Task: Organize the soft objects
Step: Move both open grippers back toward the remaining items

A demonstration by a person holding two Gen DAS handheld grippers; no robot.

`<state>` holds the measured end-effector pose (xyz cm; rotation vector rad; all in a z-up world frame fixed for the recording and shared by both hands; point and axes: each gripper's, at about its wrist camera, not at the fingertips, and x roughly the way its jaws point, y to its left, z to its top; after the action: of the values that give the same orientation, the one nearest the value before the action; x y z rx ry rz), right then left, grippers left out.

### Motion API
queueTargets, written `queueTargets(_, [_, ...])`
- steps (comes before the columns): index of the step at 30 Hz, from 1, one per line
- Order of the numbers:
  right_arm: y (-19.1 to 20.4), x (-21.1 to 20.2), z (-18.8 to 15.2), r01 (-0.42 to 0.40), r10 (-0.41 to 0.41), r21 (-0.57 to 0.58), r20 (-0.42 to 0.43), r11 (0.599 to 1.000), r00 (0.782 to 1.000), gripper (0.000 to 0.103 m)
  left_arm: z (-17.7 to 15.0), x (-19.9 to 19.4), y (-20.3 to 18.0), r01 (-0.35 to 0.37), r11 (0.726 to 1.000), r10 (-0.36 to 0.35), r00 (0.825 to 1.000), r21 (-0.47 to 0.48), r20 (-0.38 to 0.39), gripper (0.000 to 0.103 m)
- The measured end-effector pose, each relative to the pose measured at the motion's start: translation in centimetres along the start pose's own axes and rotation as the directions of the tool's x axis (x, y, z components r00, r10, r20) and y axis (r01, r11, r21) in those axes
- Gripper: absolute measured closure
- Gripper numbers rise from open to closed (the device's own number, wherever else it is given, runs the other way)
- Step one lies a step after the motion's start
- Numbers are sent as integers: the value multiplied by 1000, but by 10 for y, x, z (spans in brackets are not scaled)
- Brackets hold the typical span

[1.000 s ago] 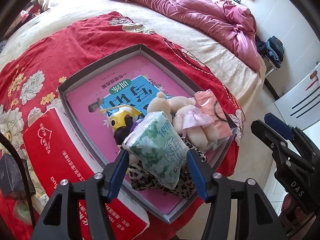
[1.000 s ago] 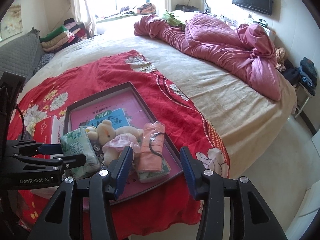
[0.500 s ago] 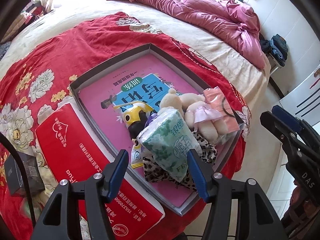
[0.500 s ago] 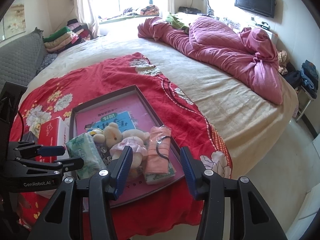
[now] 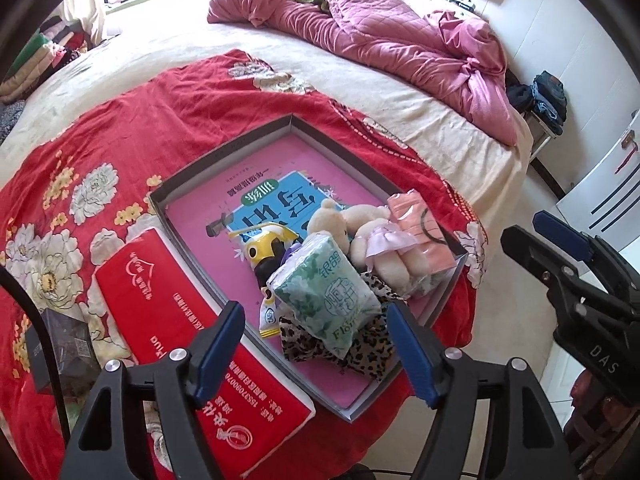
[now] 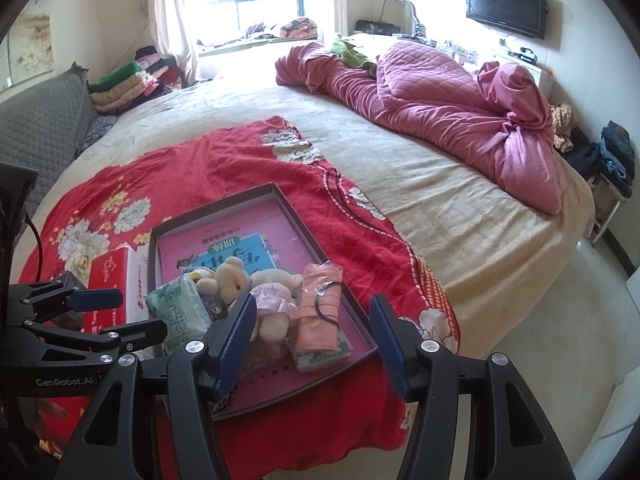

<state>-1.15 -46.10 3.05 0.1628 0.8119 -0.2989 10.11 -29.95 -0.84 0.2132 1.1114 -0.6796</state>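
Soft things heaped in a grey tray on the bed

Both tools hang above the tray (image 5: 224,152), jaws spreading, nothing between them: left tool (image 5: 316,344), right tool (image 6: 312,336). At the tray's near end lie a green tissue pack (image 5: 328,292), teddy bear (image 6: 256,292) and pink cloth packet (image 6: 320,308), touching, over leopard-print fabric (image 5: 360,348).

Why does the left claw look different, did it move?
Yes. The left claw pulled up and back from the tissue pack in the tray, its jaws opening.

Teddy bear (image 5: 372,236), tissue pack (image 5: 332,288) in tray (image 5: 224,152)
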Motion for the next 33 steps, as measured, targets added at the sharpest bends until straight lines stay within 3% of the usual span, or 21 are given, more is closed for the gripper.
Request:
queueTargets(6, [7, -14, 0, 10, -10, -13, 28, 1000, 1000, 29, -7, -22, 1, -21, 1000, 21, 999, -2, 38, 19])
queueTargets(17, [31, -49, 4, 31, -25, -67, 95, 997, 995, 27, -25, -61, 10, -58, 998, 61, 993, -32, 98, 18])
queueTargets(33, [78, -97, 4, -23, 42, -122, 156, 992, 987, 27, -51, -119, 38, -98, 992, 110, 980, -79, 167, 18])
